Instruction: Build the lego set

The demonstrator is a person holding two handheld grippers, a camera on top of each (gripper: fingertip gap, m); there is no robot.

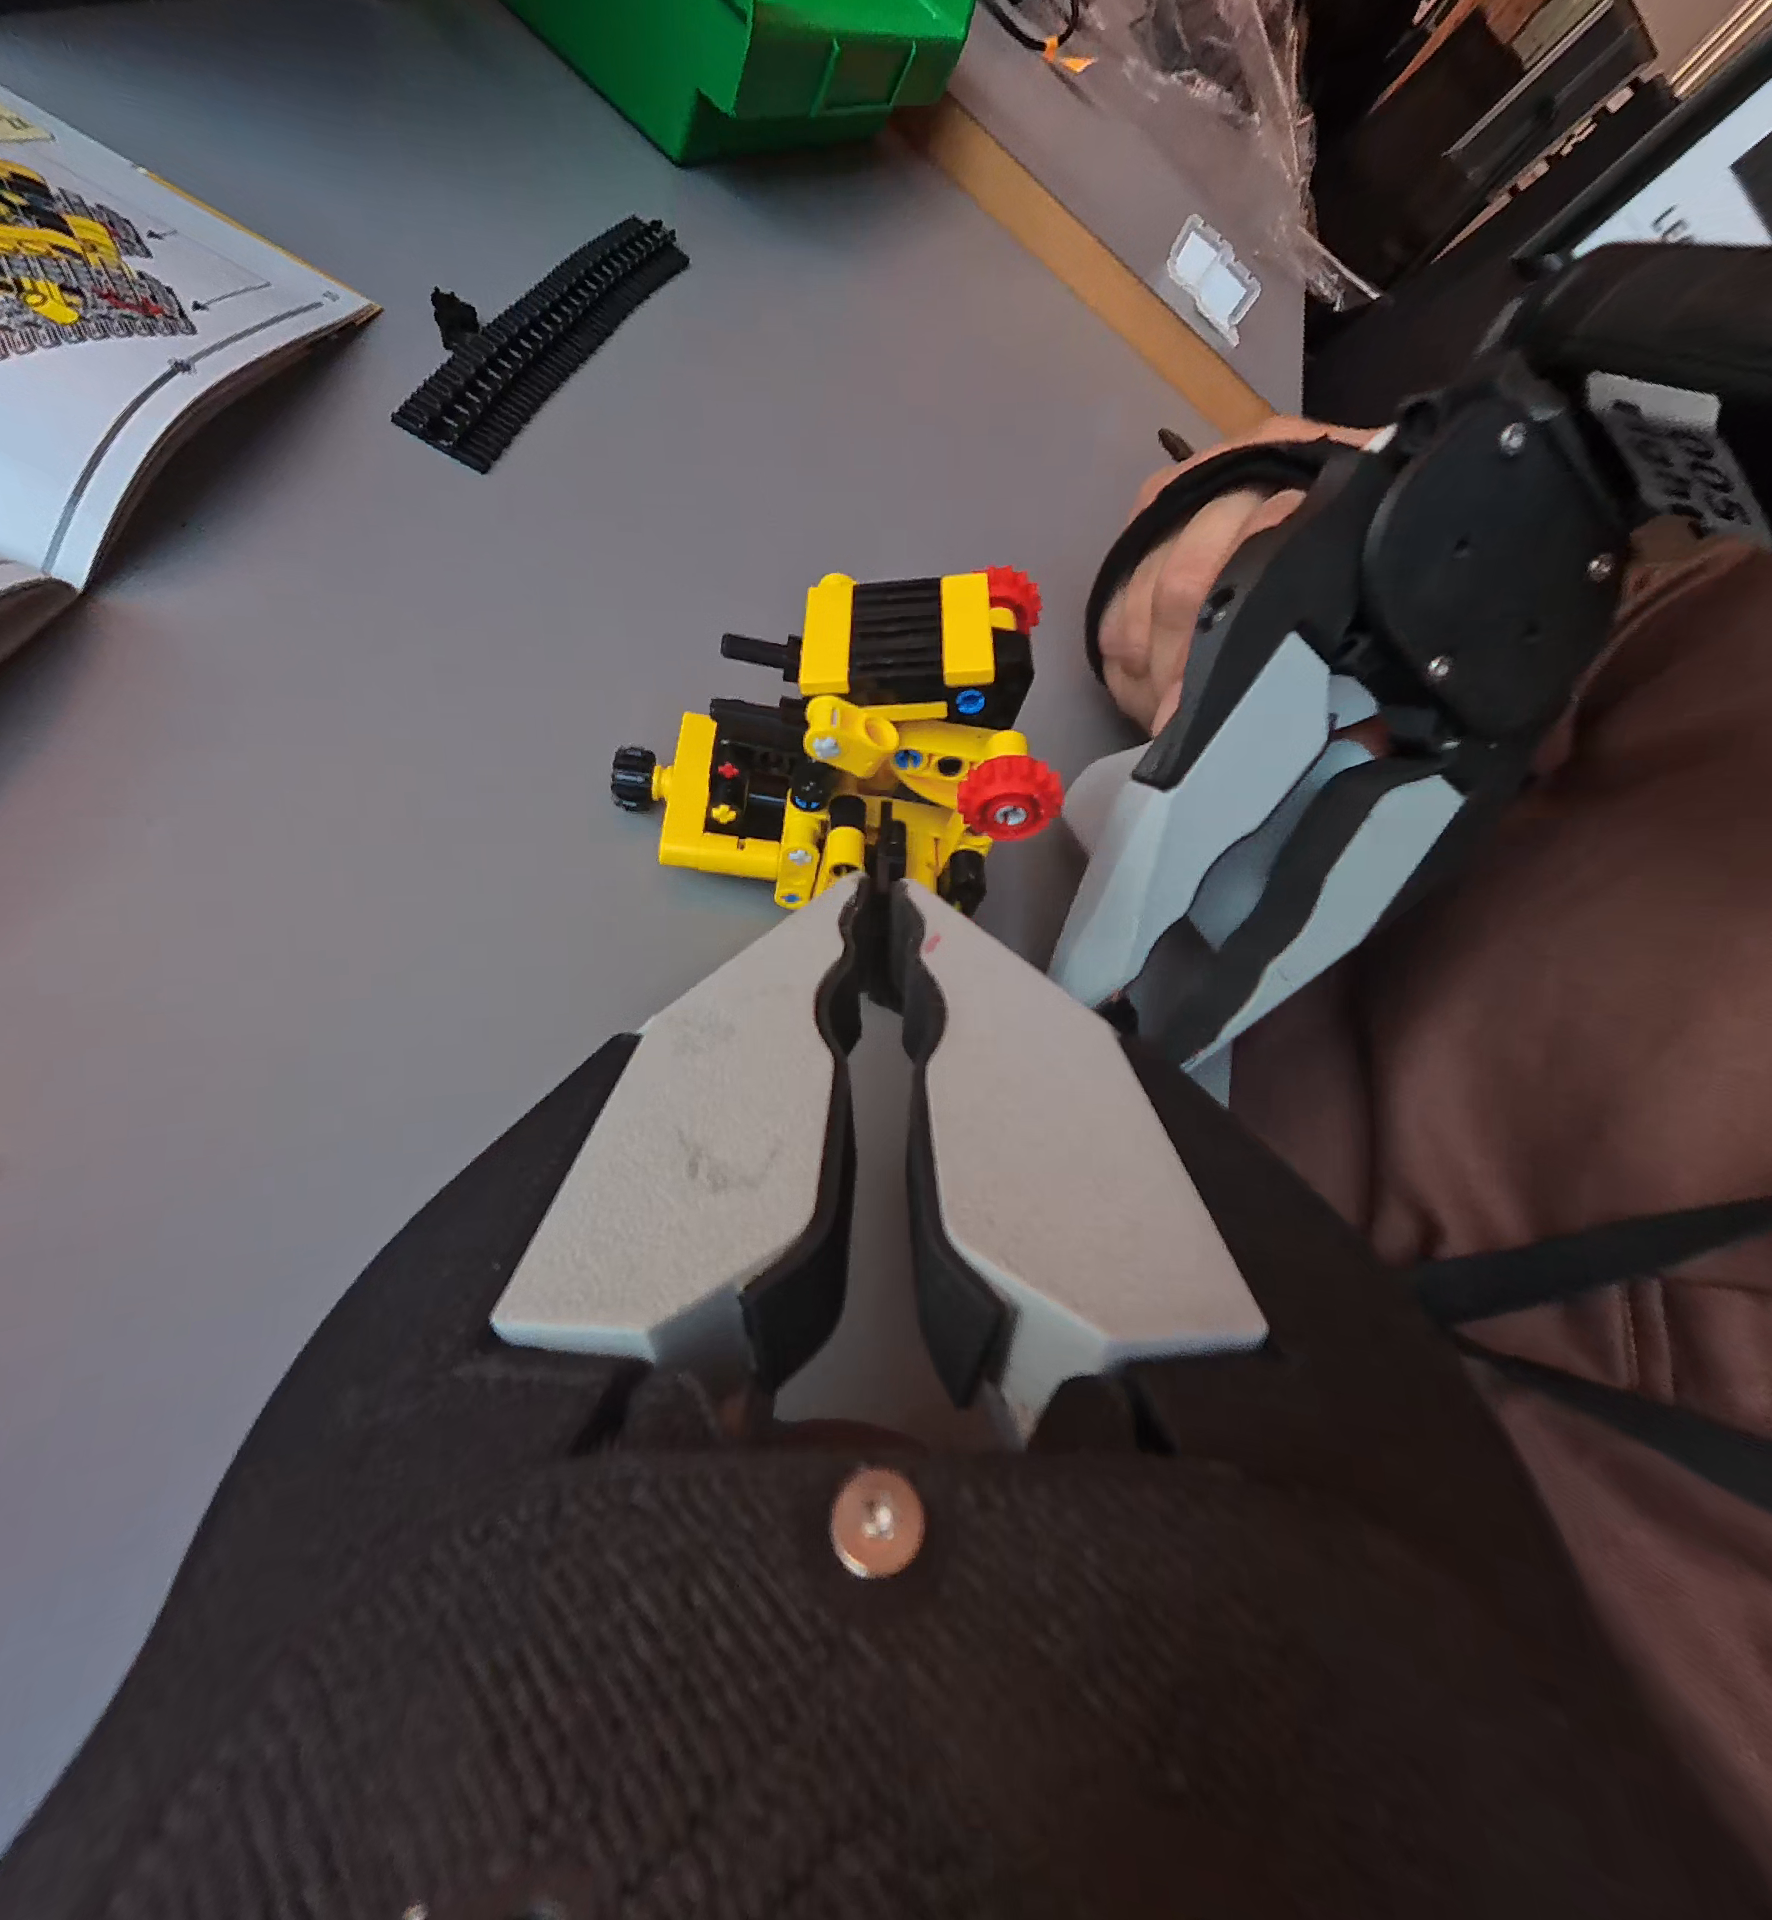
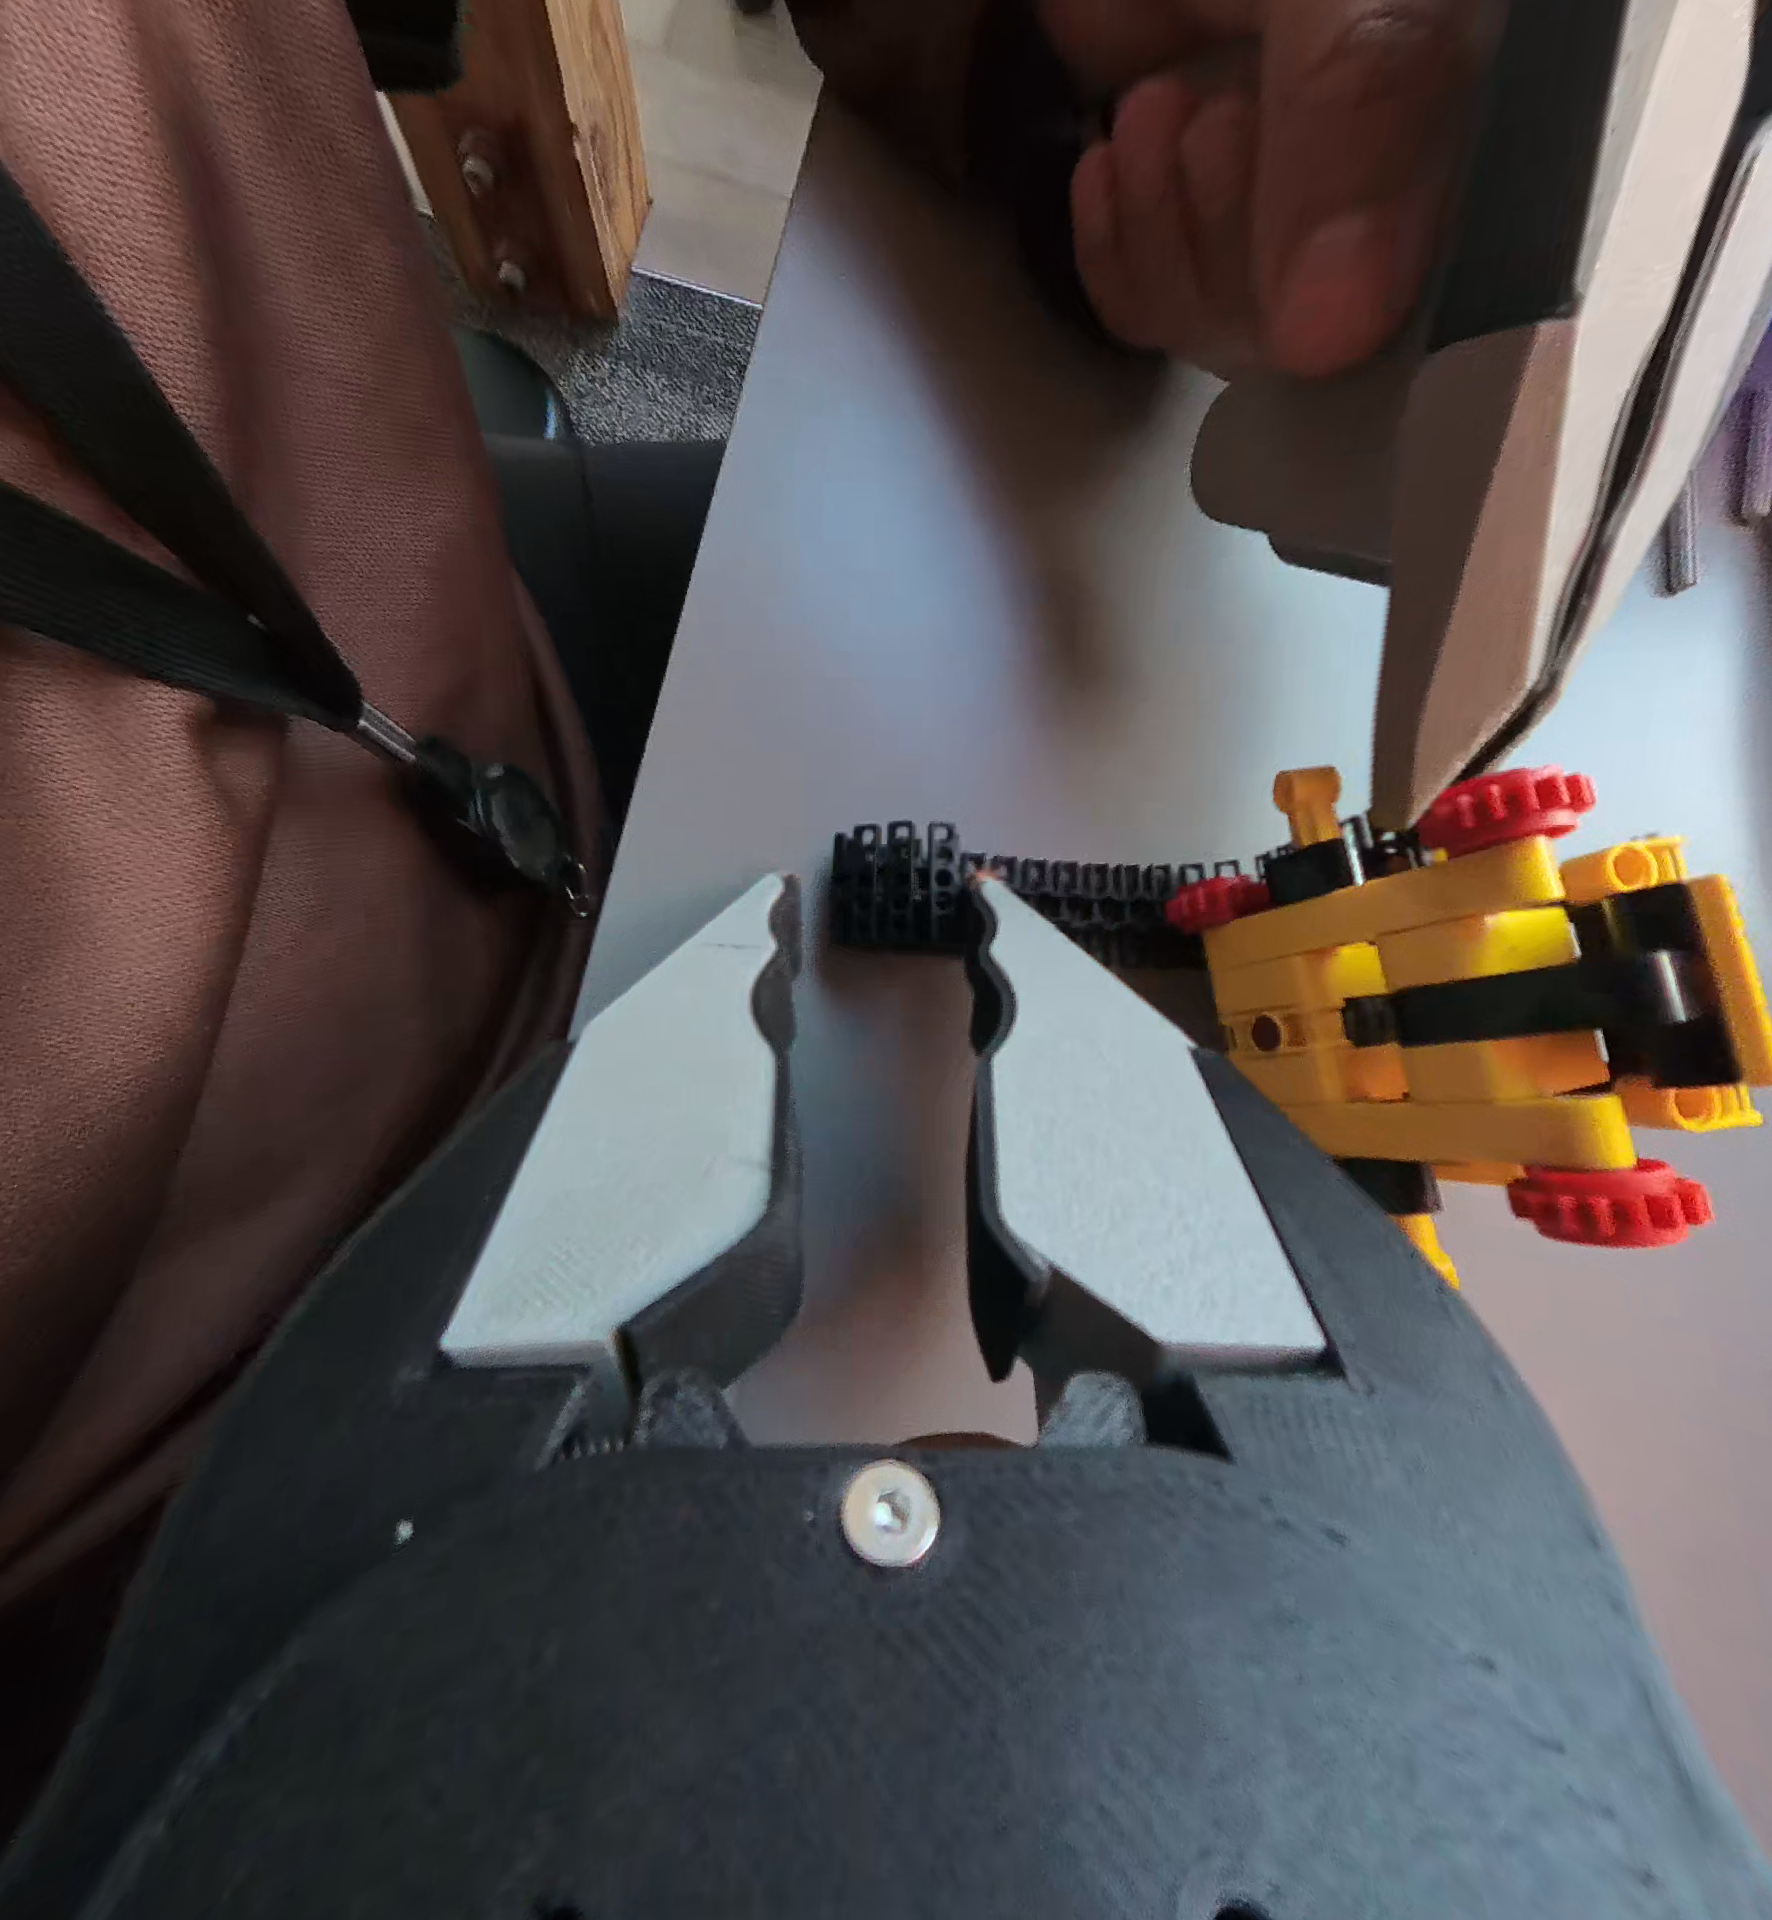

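Observation:
A yellow lego vehicle (image 1: 861, 748) with red gears lies on the grey table; it also shows in the right wrist view (image 2: 1484, 1008). My left gripper (image 1: 877, 904) is shut on the end of a black track (image 1: 887, 847) at the vehicle's near side. In the right wrist view the left gripper's tip (image 2: 1391, 816) meets that track beside a red gear. The black track (image 2: 1069, 894) runs from the vehicle along the table, its folded free end just past my right gripper (image 2: 887, 909), which is open and empty. The right gripper also shows in the left wrist view (image 1: 1162, 997).
A second black track (image 1: 539, 332) lies beyond the vehicle. An open instruction booklet (image 1: 82, 312) lies at the far left, a green bin (image 1: 757, 73) at the back. The table edge (image 2: 653, 727) runs close by the right gripper, with a person's brown jacket (image 2: 186, 831) beside it. Left tips to right tips: about 9 cm.

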